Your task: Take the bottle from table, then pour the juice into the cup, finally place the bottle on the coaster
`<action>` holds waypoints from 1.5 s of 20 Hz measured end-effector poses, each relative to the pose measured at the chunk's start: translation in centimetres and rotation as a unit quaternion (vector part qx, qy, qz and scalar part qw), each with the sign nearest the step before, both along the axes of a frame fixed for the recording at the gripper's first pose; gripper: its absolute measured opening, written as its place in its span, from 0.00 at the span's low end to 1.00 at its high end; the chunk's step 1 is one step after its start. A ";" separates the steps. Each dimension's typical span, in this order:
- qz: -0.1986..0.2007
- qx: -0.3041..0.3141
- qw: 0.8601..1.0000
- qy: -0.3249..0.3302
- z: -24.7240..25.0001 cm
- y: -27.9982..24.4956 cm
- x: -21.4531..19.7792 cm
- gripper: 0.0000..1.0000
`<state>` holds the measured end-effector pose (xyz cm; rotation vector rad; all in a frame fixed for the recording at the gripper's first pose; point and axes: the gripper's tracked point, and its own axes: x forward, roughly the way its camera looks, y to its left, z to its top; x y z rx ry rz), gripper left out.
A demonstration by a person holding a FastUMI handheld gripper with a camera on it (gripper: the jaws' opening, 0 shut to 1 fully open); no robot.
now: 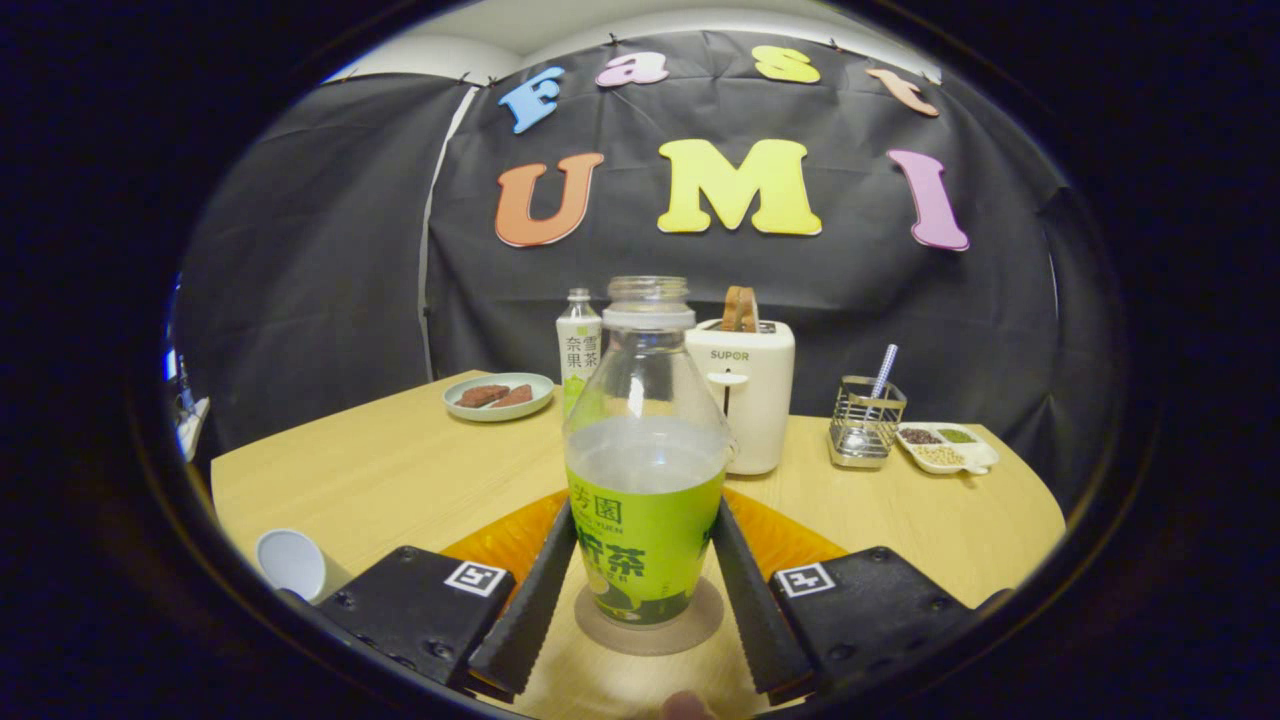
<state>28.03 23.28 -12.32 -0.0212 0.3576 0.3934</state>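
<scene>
Gripper (640,610) fingers (530,600) are sitting apart, one on each side of the bottle (645,470), ribbed black pads running right along its green label; can't tell whether they're actually pressing on it or just flanking it. Bottle is standing upright between the fingers, base resting on the round brownish coaster (650,625) on the light wood table (400,480). It's clear plastic, bulbous shoulder, wide uncapped neck, pale liquid sitting roughly at label top. An orange mat (790,540) is showing behind the fingers, mostly covered by them. White cup (292,563) is lying at about 9 o'clock from the fingers, mouth facing the camera, partly cut off by the gripper body. Beyond the bottle at 12 o'clock: a white toaster (750,400) with something brown sticking out of the slot, half hidden by the bottle. At 11 o'clock, a slim second bottle (578,350) and a pale green plate (499,396) holding brown pieces. At 1 o'clock, a wire metal holder (866,420) with a striped straw, and a white divided dish (948,448) of grains, too small to identify.
</scene>
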 end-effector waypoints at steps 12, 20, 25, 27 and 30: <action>-0.010 -0.010 1.000 -0.008 1.7 -1.9 -4.5 1.00; -0.081 -0.005 0.994 -0.078 7.4 -6.2 -14.4 1.00; -0.095 -0.020 0.989 -0.109 10.0 -7.7 -20.9 1.00; -0.098 -0.013 0.988 -0.121 11.5 -8.1 -23.4 1.00; -0.105 -0.002 0.985 -0.139 13.6 -8.8 -26.1 1.00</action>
